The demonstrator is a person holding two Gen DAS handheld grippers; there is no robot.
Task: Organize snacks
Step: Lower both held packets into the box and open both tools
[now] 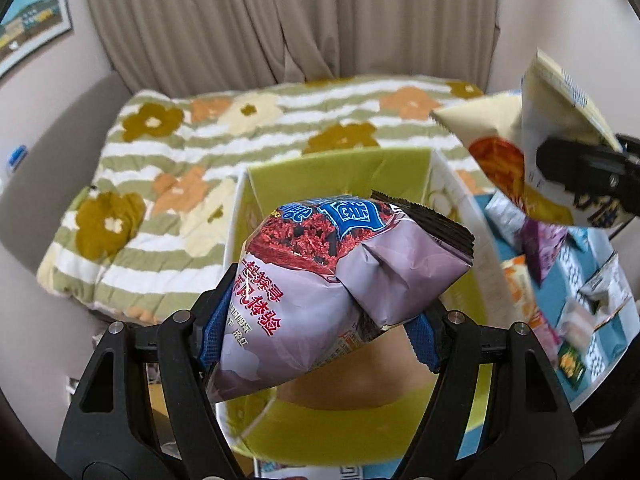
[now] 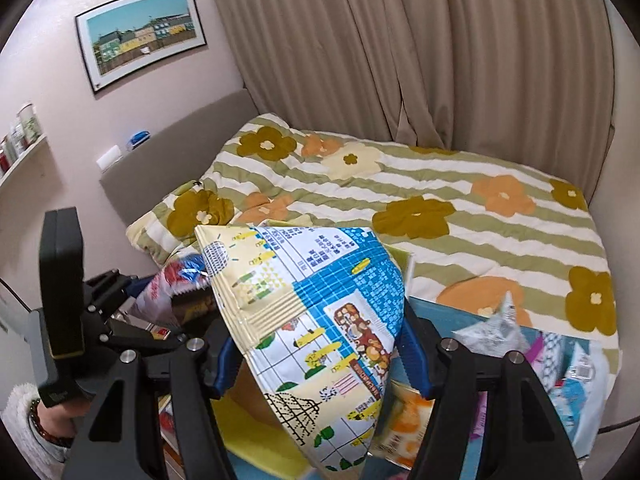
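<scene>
A: How is the left claw (image 1: 320, 320) posed?

B: It tilts downward over the green box (image 1: 360, 168). Its blue pads (image 1: 212, 332) are part-way apart and pressed against the sides of a puffy purple snack bag (image 1: 320, 280), which sticks up toward twelve o'clock in the left wrist view.

A: And the right claw (image 2: 320, 356)?

B: Also angled down, its jaws closed in on a yellow-and-blue snack bag (image 2: 316, 320), held by the lower part with the sealed top at eleven o'clock. In the left wrist view that claw comes in at three o'clock, with the bag lifted clear of the other snacks.

A: Where are those?

B: In a blue box (image 1: 600, 344) at four o'clock in the left view, just right of the green box. Both boxes sit in front of a bed with a flowered quilt (image 2: 440, 184).

A: Can you see the person?

B: Only a hand (image 2: 56, 416) in a fluffy white sleeve at eight o'clock in the right view, gripping the left claw's handle.
</scene>
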